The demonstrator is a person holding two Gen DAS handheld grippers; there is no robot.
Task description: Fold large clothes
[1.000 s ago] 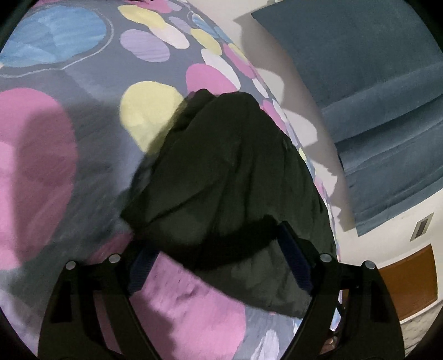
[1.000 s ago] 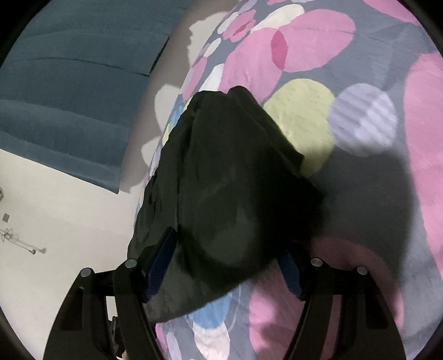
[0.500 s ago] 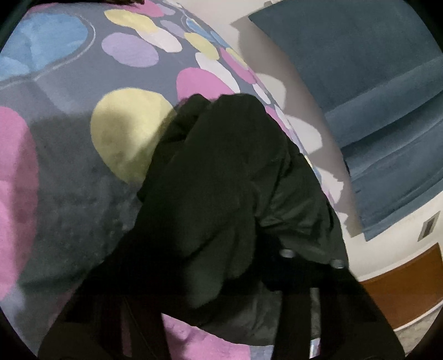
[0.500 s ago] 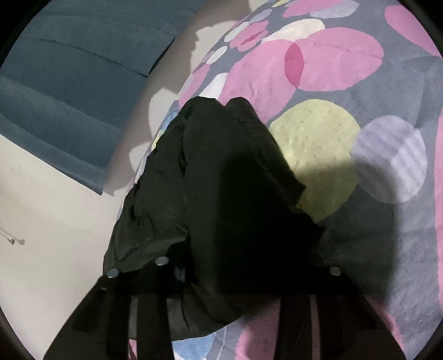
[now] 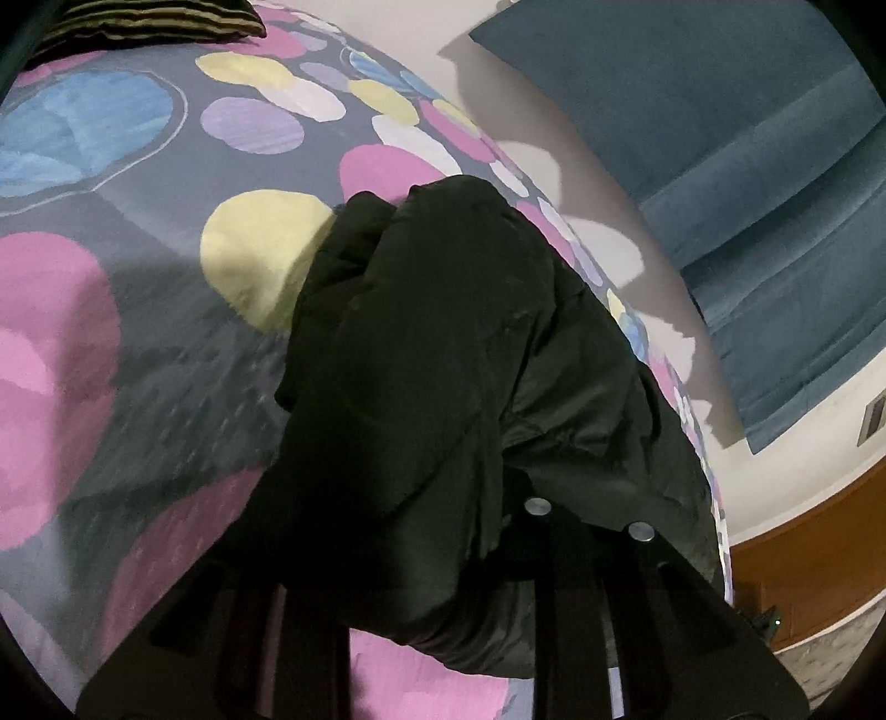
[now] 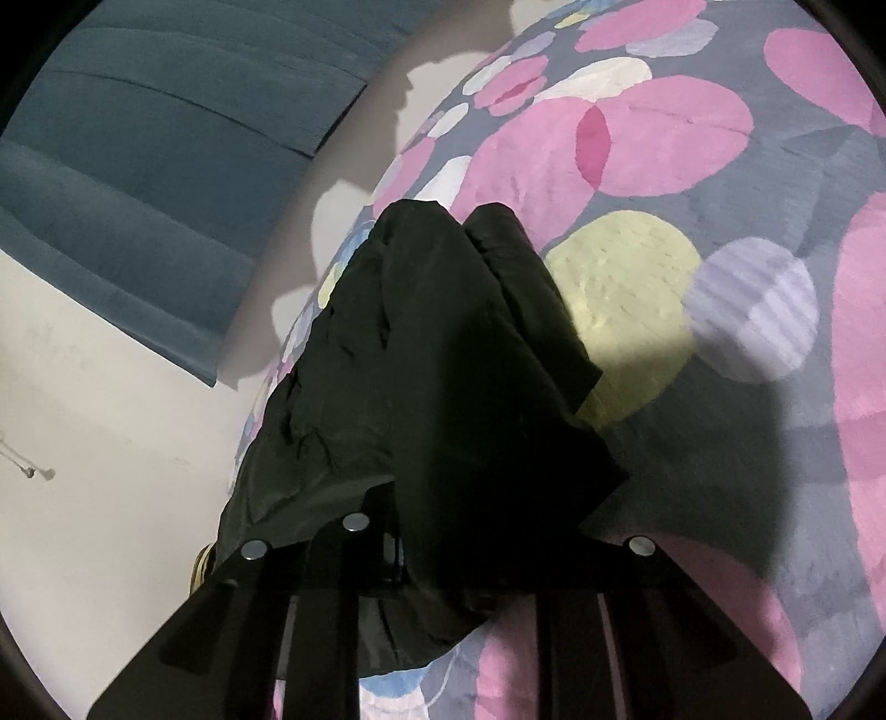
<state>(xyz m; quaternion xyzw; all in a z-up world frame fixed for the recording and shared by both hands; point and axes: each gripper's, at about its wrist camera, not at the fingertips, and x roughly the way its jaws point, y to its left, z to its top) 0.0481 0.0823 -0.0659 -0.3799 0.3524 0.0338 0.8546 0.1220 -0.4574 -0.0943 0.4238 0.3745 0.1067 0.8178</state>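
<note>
A large black garment (image 5: 454, 354) lies bunched and partly folded on a bed cover with coloured circles (image 5: 138, 332). It also shows in the right wrist view (image 6: 432, 354). My left gripper (image 5: 443, 531) is shut on the near edge of the garment, with cloth draped over its fingers. My right gripper (image 6: 459, 543) is shut on the garment's other near corner, cloth hanging over its fingers too. Both fingertips are hidden by the fabric.
The bed's edge runs beside the garment, with a white wall and a blue hanging cloth (image 5: 747, 166) beyond it. A striped pillow (image 5: 144, 22) lies at the far end of the bed. A wooden panel (image 5: 819, 554) stands low at the right.
Both grippers closed from open onto the garment's near edge and lifted it, so cloth now drapes over the fingers.
</note>
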